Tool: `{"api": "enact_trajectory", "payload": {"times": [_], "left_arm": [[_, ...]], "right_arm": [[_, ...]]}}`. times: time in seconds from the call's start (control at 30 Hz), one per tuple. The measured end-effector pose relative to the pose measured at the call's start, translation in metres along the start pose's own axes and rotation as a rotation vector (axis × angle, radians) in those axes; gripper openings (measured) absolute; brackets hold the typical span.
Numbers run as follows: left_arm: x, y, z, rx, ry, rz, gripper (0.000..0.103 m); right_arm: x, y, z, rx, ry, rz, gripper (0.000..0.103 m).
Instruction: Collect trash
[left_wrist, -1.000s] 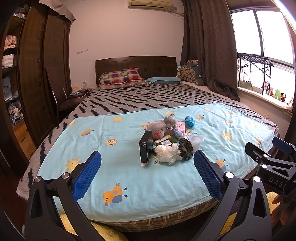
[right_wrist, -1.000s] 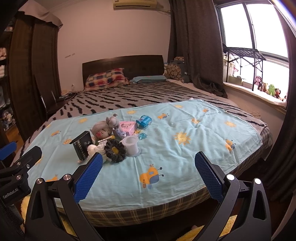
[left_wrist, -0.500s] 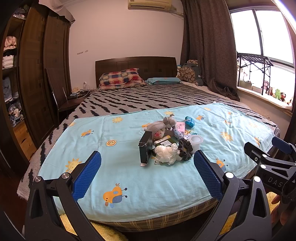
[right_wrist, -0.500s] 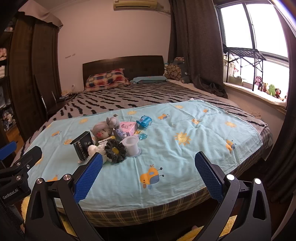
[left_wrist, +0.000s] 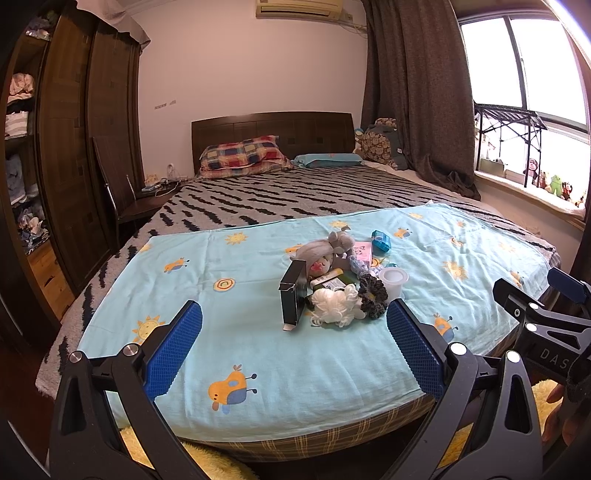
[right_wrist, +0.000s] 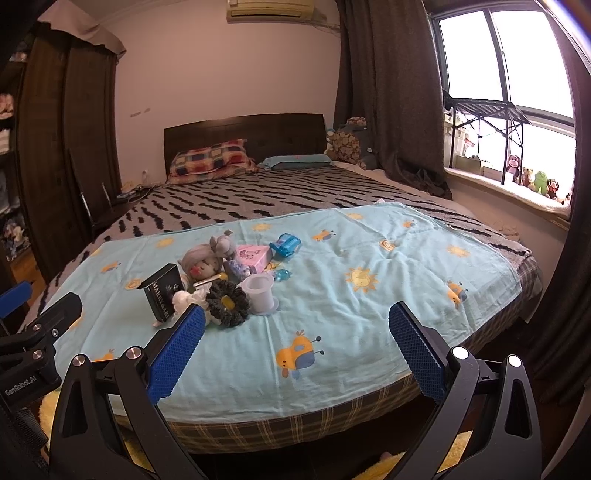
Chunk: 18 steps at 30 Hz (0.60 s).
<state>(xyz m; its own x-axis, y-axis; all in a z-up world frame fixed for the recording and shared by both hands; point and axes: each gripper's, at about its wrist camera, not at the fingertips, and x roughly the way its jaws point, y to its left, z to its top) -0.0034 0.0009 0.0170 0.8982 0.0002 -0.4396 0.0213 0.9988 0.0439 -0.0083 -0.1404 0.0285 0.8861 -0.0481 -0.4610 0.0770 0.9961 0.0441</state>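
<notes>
Both tongs spread apart, empty: left gripper (left_wrist: 293, 343), right gripper (right_wrist: 295, 347) off sheet's (left_wrist: 258, 354) near edge. Best first pick: plastic cup (right_wrist: 259, 293) mid-sheet, upright; approach straight, avoid doll (right_wrist: 201, 264).

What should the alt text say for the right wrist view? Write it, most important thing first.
The open, empty right gripper hovers at the foot of a bed, facing a small pile on a light blue sheet: black box, doll, dark scrunchie, clear plastic cup, blue packet. The left gripper shows at left.
</notes>
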Motion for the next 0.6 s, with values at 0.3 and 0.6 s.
{"api": "enact_trajectory", "payload": {"times": [0.3,0.6], "left_arm": [[0.015,0.009,-0.005,0.001,0.022,0.011,0.095],[0.042,0.024,-0.015,0.008,0.065,0.044,0.095]], "right_arm": [[0.012,-0.005,-0.006,0.018,0.001,0.002,0.1],[0.035,-0.008,-0.013,0.026,0.014,0.096,0.1]]}}
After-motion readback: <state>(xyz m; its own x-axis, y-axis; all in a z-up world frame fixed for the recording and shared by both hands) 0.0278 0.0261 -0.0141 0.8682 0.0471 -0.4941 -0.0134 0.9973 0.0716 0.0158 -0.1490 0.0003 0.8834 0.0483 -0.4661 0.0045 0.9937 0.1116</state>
